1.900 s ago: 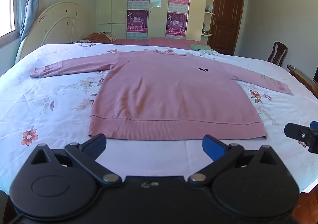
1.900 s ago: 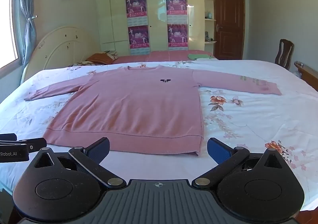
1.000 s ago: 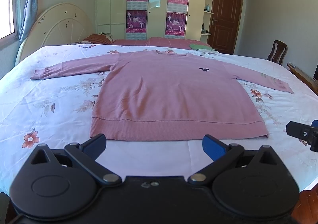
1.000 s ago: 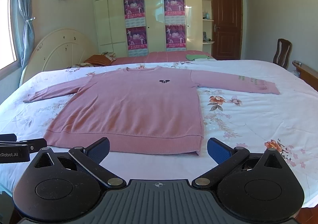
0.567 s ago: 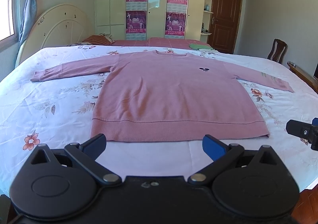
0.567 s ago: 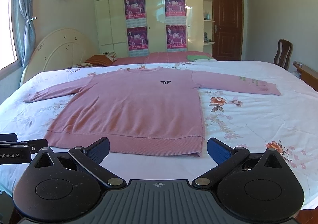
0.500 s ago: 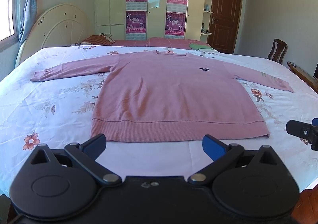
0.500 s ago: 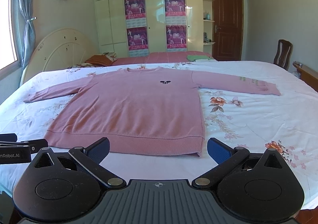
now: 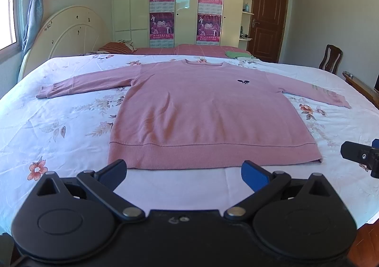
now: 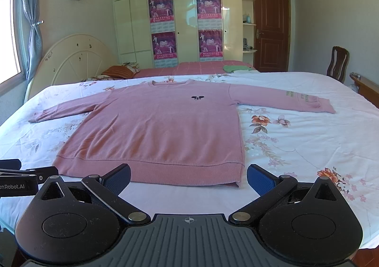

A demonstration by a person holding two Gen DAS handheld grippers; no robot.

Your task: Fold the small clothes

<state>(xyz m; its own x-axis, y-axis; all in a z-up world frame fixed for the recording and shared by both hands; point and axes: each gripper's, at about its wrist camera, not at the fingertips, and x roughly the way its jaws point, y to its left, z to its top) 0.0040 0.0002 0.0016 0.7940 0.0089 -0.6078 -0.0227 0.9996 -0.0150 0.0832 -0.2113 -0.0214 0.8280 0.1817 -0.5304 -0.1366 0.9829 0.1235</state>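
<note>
Step in hand, judged: approach before the first grasp. No fold is made yet; the pink sweater (image 9: 208,110) lies flat, face up, both sleeves spread wide on the bed (image 9: 54,129).

Left hand-held gripper (image 9: 183,168): jaws wide apart, empty, at the bottom centre of the left wrist view. The sweater's ribbed hem (image 9: 213,155) runs across the frame just above the fingertips; the left pad overlaps the hem's lower left corner in the picture. Contact cannot be told.

Right hand-held gripper (image 10: 189,175): jaws likewise spread, nothing held. In the right wrist view the sweater (image 10: 161,129) fills the centre, with its lower right hem corner sitting between the two pads, nearer the right one.

Notes on doing it well:
- Take both layers of the knit at each hem corner, or at a sleeve cuff, so the back panel does not lag behind.
- Pinch low, close to the sheet, but avoid catching the floral sheet with the fabric.
- Bring the left sleeve (image 9: 83,84) and right sleeve (image 10: 284,98) in over the body first; the sleeves reach far toward the frame edges.
- Lift both ends level to keep the crease straight.
</note>
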